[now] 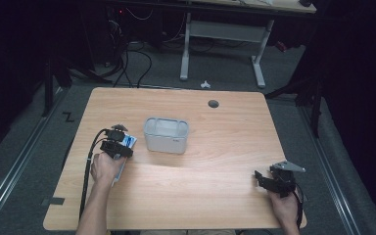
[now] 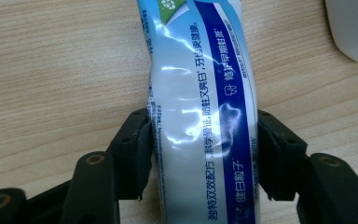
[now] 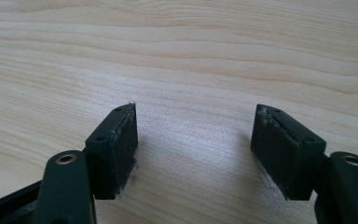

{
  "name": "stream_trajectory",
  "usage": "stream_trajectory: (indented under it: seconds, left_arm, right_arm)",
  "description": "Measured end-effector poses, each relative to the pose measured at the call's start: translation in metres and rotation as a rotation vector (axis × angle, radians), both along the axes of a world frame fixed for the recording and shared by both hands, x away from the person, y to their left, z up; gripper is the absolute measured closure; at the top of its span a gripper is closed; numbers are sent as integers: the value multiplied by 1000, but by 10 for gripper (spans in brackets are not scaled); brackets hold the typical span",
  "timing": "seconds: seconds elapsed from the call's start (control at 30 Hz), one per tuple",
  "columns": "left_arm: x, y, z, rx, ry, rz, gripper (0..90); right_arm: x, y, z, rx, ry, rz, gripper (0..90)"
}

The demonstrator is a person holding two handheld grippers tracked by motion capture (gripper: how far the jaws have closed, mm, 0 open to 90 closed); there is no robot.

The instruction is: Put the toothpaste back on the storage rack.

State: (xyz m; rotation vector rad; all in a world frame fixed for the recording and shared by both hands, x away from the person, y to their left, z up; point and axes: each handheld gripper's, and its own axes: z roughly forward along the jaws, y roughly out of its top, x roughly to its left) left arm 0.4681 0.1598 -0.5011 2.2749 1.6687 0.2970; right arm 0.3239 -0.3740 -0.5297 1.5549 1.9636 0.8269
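A dark room with grey carpet and a white-legged desk frame at the back surrounds the light wooden table, which has a round cable hole near its far edge. A translucent white plastic container stands open near the table's middle. Just left of it lies a blue-and-white toothpaste tube flat on the wood, printed with Chinese characters. The left tongs sit over the tube, held by the person's left hand; in the left gripper view the tube runs lengthwise between the two black jaws, which stand partly closed with both pads touching its sides and the foil slightly creased at the left pad. The tube rests on the table, not lifted. The right tongs, held by the right hand near the table's near right corner, well apart from the container, stand wide open over bare wood with nothing between them.
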Motion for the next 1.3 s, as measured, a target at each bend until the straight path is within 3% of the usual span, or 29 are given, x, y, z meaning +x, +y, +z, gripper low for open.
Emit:
stream_trajectory:
  seconds: [0.43, 0.6, 0.83, 0.97, 1.13, 1.3]
  left_arm:
    - [2, 3, 2, 3, 16, 18, 529]
    - [3, 6, 3, -15, 30, 28, 571]
    - [0, 7, 7, -30, 13, 15, 695]
    - [0, 9, 8, -43, 17, 16, 711]
    - [-4, 9, 11, -20, 12, 6, 715]
    - [-9, 12, 19, -24, -4, -4, 714]
  right_arm:
    - [0, 0, 0, 0, 0, 0, 318]
    - [0, 0, 0, 0, 0, 0, 318]
    - [0, 0, 0, 0, 0, 0, 318]
    - [0, 0, 0, 0, 0, 1, 318]
    - [0, 0, 0, 0, 0, 1, 318]
    - [0, 0, 0, 1, 1, -1, 318]
